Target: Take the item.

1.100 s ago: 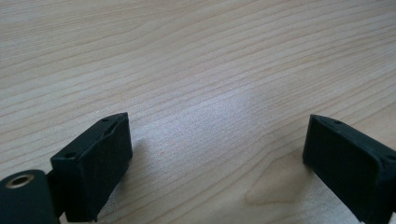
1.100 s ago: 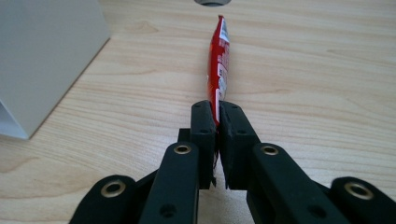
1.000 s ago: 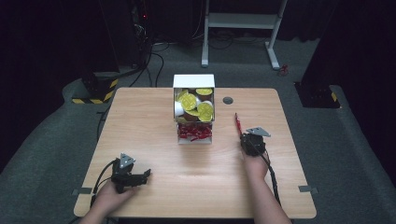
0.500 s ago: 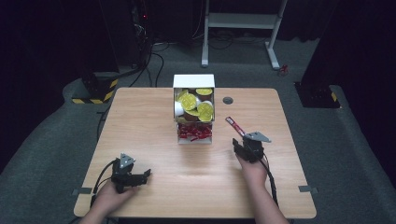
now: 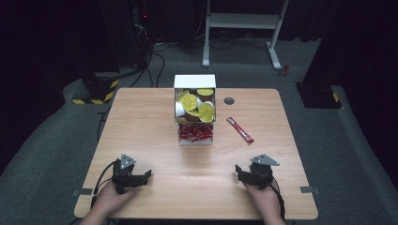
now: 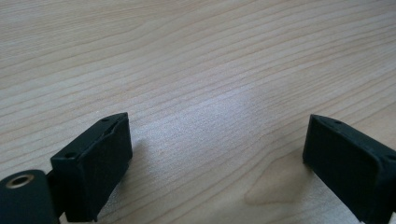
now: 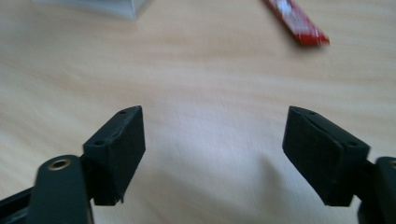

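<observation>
A white dispenser box (image 5: 195,82) stands at the table's far middle, with yellow-lidded cups (image 5: 193,103) in its upper part and red sachets (image 5: 195,133) in its lower tray. One red sachet (image 5: 240,129) lies flat on the wood to the right of the box; its end shows at the top of the right gripper view (image 7: 295,19). My right gripper (image 5: 244,174) rests near the front edge at the right, open with nothing between its jaws (image 7: 212,156). My left gripper (image 5: 141,178) rests at the front left, open over bare wood (image 6: 215,154).
The wooden table (image 5: 141,122) has a round cable hole (image 5: 229,101) right of the box. Beyond the table stand a white desk frame (image 5: 241,21) and dark equipment with cables (image 5: 136,28) on grey carpet. A yellow-black striped base (image 5: 94,96) sits at the left.
My right gripper let go of the red sachet, which now lies on the table right of the box, and drew back to the front edge. The left gripper has not moved.
</observation>
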{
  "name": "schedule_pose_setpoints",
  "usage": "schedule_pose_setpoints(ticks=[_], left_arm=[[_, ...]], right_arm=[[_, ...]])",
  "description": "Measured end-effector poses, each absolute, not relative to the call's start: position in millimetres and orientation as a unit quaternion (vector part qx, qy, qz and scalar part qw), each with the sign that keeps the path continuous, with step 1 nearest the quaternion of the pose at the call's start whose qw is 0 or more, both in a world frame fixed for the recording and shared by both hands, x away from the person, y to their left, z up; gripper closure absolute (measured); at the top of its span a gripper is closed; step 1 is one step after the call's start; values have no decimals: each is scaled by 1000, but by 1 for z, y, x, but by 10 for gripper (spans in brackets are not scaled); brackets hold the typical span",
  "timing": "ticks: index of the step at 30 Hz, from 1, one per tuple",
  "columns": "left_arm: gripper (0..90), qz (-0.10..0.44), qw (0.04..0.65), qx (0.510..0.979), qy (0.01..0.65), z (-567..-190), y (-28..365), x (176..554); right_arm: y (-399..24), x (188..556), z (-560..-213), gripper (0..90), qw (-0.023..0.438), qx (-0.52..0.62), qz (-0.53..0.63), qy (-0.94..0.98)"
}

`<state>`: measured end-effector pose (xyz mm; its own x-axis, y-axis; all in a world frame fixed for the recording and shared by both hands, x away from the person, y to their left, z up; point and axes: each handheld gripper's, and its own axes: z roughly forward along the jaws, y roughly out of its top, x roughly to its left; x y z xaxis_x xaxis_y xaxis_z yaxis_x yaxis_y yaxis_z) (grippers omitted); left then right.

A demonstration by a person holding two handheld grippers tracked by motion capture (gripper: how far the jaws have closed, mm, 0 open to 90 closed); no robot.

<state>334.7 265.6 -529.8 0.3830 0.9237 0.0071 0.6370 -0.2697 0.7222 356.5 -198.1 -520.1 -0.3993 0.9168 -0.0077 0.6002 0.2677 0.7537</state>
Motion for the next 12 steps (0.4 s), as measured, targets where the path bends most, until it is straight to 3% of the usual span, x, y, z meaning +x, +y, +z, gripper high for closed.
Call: schedule_pose_setpoints(ticks=[12], left_arm=[[88, 221, 328, 762, 512, -530, 265, 335]], right_arm=[[-196, 355, -524, 152, 205, 506, 329, 771]])
